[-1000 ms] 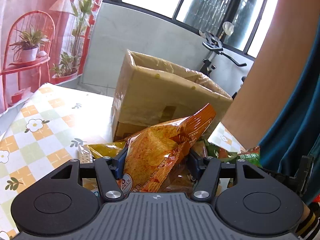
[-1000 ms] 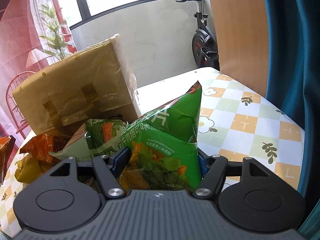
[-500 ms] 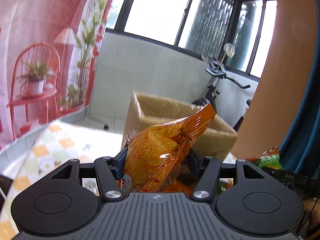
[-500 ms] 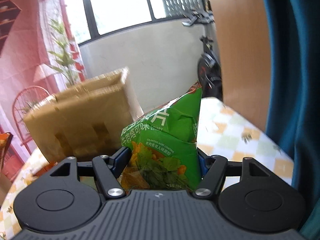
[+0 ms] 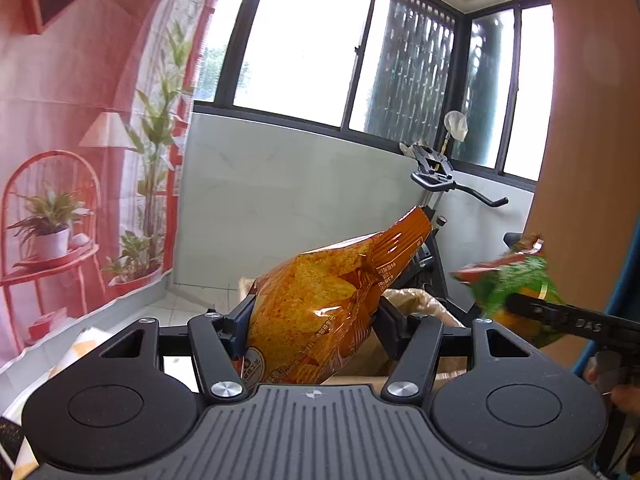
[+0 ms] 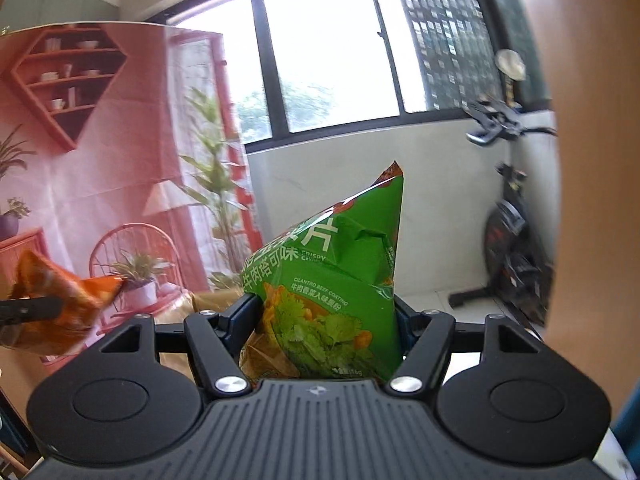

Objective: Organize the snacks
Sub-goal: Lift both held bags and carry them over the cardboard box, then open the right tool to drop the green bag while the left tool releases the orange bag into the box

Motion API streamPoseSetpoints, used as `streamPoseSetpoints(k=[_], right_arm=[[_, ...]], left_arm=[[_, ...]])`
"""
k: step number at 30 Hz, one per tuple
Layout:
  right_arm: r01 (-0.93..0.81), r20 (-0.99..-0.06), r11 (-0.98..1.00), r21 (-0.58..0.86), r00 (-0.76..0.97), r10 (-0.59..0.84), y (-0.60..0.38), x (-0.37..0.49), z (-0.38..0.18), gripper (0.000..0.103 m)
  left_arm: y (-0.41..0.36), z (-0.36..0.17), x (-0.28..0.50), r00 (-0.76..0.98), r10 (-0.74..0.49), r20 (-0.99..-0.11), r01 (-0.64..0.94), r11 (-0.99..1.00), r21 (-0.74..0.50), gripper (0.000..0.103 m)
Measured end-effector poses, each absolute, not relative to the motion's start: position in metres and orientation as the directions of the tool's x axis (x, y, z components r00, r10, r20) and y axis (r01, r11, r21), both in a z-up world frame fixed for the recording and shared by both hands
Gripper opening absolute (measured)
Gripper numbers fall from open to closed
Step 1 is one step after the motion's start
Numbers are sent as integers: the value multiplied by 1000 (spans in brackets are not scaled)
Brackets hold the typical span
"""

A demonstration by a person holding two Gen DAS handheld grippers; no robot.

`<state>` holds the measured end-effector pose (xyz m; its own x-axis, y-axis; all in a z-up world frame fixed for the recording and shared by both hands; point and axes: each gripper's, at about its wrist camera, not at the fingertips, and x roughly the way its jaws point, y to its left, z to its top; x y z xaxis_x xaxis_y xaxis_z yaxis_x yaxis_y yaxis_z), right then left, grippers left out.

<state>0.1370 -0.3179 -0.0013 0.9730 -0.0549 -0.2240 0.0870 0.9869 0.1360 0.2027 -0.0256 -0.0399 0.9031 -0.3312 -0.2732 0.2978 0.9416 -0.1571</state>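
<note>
Across the far wall, 1 long dark-framed window [image 5: 312, 44], bright, above a pale tiled half-wall [image 5: 288, 208]. To the left, a pink printed backdrop [image 5: 80, 128] of shelves, a lamp and potted plants, hanging down to the floor edge. At the right edge, a tall tan wooden panel [image 6: 592, 160], close in both wrist views, with a strip of blue curtain [image 5: 634, 272] beside it. Against the half-wall, a black exercise bike [image 6: 512, 240], handlebars pointing into the room. Open floor between backdrop and bike.

Low in the left wrist view, behind the bag, the rim of a brown cardboard box [image 5: 420, 304], lined with crinkled plastic, mostly hidden. Bottom left, a sliver of checked tablecloth [image 5: 76, 348].

Between the jaws of the left gripper [image 5: 316, 320], clamped at a middling width, an orange chip bag [image 5: 320, 300], raised in the air above the box rim, its sealed top slanting up to the right. Small print on the orange bag too fine to read.

Between the jaws of the right gripper [image 6: 326, 332], likewise clamped, a green chip bag [image 6: 332, 280], upright and aloft, its corner peaking against the half-wall. Readable on the green bag: "CRISPY", "CILANTRO BEEF COATING", large white Chinese characters, and a weight mark ending in "16g"; pictured below, coriander leaves and chips.

Also seen from the other side: green bag blurred at the right of the left wrist view, orange bag blurred at the left of the right wrist view, the 2 bags well apart.
</note>
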Motion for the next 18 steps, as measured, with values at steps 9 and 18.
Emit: streamPoseSetpoints(k=[9,18], right_arm=[[66,-360,991,118,933,-19,-300,248,-26,69],[93,-428,980,176,904,-9,-310,264,-63,70]], left_arm=[[-57,-56,253,891,-266,-369,246,964,-99,64],[-68,-40,255,899,-303,-317,308,951,-37,64]])
